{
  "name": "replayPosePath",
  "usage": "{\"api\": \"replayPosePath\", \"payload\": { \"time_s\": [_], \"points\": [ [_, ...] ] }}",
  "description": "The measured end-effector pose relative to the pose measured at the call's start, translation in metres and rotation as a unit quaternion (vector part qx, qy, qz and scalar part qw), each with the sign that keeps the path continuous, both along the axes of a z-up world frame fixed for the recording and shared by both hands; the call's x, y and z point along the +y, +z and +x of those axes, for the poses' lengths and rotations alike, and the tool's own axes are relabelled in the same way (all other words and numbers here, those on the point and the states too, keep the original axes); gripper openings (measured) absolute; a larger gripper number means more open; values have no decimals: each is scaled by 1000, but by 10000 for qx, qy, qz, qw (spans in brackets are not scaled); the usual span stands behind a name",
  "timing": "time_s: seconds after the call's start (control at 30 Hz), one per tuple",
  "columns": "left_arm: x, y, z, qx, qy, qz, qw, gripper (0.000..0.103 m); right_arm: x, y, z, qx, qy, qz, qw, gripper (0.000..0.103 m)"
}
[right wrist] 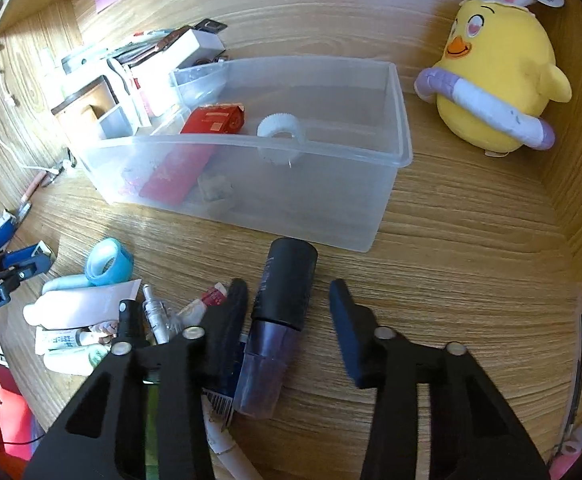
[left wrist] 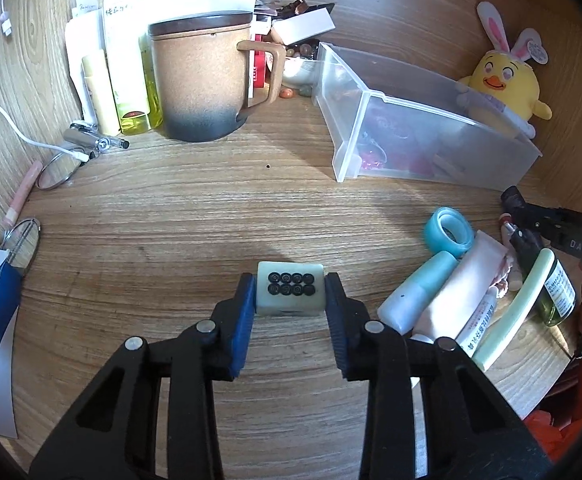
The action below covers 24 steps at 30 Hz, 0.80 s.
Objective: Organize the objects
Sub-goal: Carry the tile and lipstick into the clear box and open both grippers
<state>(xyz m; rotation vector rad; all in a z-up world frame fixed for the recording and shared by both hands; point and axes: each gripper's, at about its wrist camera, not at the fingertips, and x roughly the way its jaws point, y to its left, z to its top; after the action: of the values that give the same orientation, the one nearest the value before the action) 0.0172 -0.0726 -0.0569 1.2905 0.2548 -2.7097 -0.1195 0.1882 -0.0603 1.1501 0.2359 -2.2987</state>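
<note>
Through the left wrist camera, the left gripper [left wrist: 290, 294] pinches a pale green mahjong tile [left wrist: 290, 293], both blue pads pressed flat against its short sides while it sits on the wooden desk [left wrist: 171, 216]. Ahead and to the right of the gripper stands the clear plastic bin [left wrist: 419, 120], well apart. I judge this the grasp step: the tile is caught, and the next move calls for a lift and a carry over the bin's rim.

Through the right wrist camera, the right gripper [right wrist: 289, 312] straddles a dark purple bottle [right wrist: 279, 320] lying on the desk. The left pad sits against the bottle's side, but the right pad stands clear of it, so the jaws are spread, not yet gripping. The bin [right wrist: 395, 128] lies just ahead. It likely needs to close fully before lifting.
</note>
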Motion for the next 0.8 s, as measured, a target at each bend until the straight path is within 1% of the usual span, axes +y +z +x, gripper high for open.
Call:
{"api": "replayPosePath", "payload": {
  "time_s": [0.1, 0.3, 0.5, 0.8],
  "points": [
    [1, 0, -2, 14, -8, 15, 10000, 34, -4, 0, 4, 131, 51, 106, 9998, 23],
    [1, 9, -5, 165, -6, 81, 9998, 33, 0, 7, 13, 413, 38, 129, 9991, 23],
    [10, 28, -13, 457, -107, 121, 9988, 33, 15, 24, 22, 653, -66, -74, 9978, 23],
    [25, 59, -31, 997, -324, 263, 9941, 33, 28, 67, 31, 1196, -193, -481, 9915, 23]
  ]
}}
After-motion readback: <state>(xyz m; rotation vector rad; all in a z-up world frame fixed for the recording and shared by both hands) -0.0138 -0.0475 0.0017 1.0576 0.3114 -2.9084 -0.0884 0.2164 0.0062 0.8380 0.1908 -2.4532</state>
